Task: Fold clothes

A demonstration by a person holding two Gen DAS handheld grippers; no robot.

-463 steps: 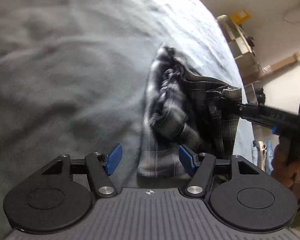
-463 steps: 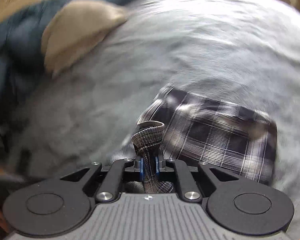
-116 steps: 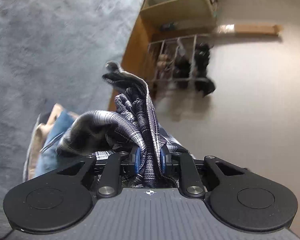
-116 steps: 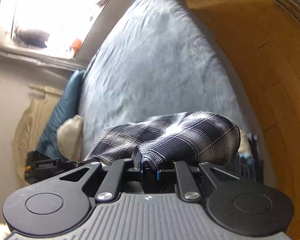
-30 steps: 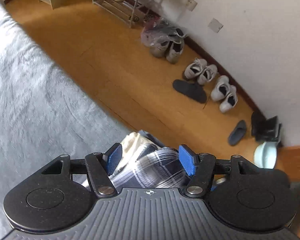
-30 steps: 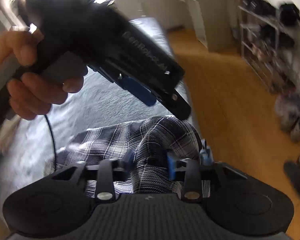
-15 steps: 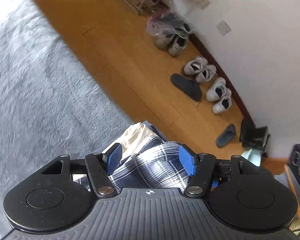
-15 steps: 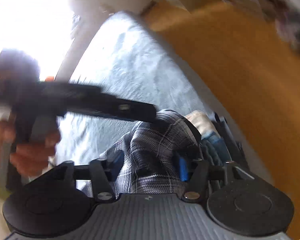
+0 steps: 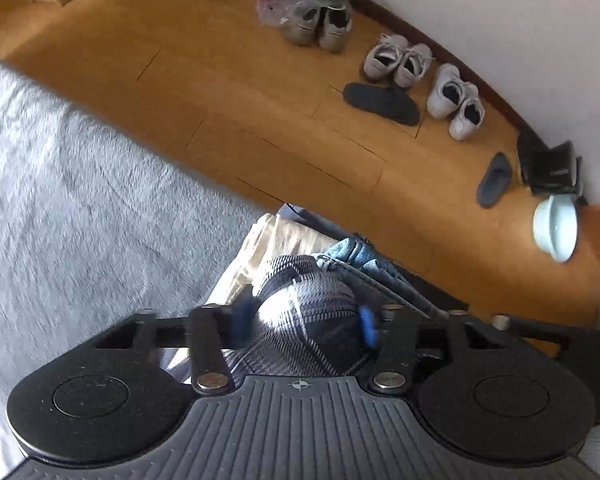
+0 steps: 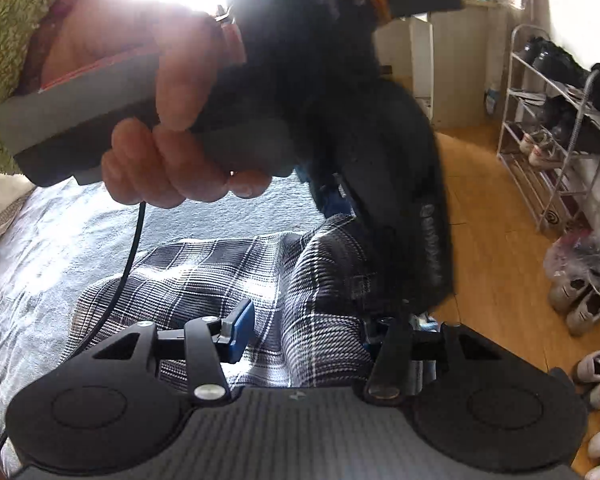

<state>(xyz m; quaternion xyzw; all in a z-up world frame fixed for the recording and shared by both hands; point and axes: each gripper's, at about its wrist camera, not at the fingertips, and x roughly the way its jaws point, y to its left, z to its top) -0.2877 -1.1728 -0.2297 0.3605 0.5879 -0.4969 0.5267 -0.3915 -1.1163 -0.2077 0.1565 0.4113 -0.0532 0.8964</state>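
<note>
- The plaid garment (image 10: 228,276) lies at the edge of the grey bed (image 9: 80,216), bunched into a roll on top of a stack of folded clothes (image 9: 284,240), cream and blue pieces showing beneath it.
- The left gripper (image 9: 306,316) points steeply down over that roll. Its jaws have just been closing, and the plaid bulge now fills the gap between the blue pads (image 9: 366,326); they look to be pinching it, though blur softens the contact.
- The right gripper (image 10: 316,332) comes in from the other side. Its jaws are spread, the left blue pad (image 10: 240,330) standing clear of the cloth; the right pad is hidden behind the fabric fold and the other tool.
- In the right wrist view, a hand (image 10: 172,120) with a fuzzy green sleeve (image 10: 8,24) grips the left tool's handle.
- Beyond the bed: wooden floor (image 9: 220,80), shoes (image 9: 452,100) along the wall, a shoe rack (image 10: 552,128).
</note>
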